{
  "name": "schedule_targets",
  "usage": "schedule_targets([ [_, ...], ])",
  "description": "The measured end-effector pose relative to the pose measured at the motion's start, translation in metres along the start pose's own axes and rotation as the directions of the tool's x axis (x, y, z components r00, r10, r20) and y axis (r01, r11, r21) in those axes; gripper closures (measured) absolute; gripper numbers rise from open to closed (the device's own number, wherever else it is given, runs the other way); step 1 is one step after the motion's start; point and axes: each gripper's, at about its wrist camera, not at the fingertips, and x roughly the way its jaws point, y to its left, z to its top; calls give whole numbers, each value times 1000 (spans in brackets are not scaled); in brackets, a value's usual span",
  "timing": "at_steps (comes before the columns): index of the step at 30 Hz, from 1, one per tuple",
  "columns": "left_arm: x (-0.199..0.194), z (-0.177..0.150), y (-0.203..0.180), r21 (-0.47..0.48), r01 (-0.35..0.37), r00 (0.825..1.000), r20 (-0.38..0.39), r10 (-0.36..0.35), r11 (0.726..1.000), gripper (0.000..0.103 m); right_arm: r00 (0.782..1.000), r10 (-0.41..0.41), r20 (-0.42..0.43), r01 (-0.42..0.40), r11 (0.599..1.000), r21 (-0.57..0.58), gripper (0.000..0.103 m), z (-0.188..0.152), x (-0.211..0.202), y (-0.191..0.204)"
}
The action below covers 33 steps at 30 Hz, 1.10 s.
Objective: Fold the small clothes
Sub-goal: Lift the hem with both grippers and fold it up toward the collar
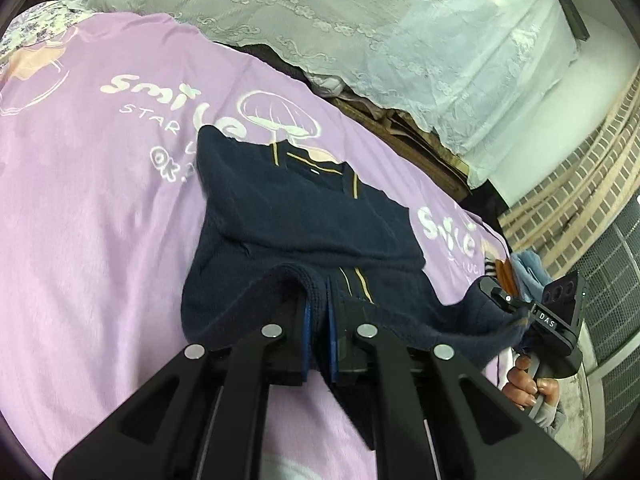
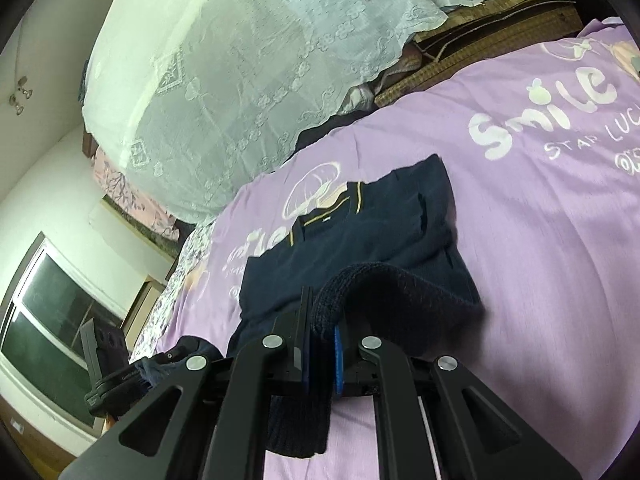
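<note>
Sweater (image 1: 304,216) lies on the purple bedspread (image 1: 100,240), near hem lifted. Left claw (image 1: 318,320) and right claw (image 2: 322,336) each pinch that hem. Mid-fold, I'd say: next, carry it far toward the collar, level.

Each wrist camera sits just behind its own tongs, looking forward and down, close over the bed (image 1: 92,208). Both views share the navy sweater (image 1: 304,216) ahead and each other's tongs alongside.

Sweater (image 1: 304,220) flat on bedsheet (image 1: 100,220), near hem lifted off it. Left gripper (image 1: 318,320) & right gripper (image 2: 320,332) side by side at hem, each clamped on it. Lace cloth (image 1: 360,20) behind, beyond sheet's far edge.
</note>
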Motion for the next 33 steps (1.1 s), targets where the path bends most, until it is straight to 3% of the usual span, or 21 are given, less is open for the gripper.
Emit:
schedule_targets([
  [25, 40, 68, 10, -43, -11, 1000, 7, 11, 999, 97, 1000, -6, 4, 6, 997, 73, 94, 63, 65, -6],
  [33, 57, 84, 27, -105, -17, 1000, -4, 17, 994, 96, 1000, -15, -13, 16, 996, 88, 93, 79, 94, -10],
])
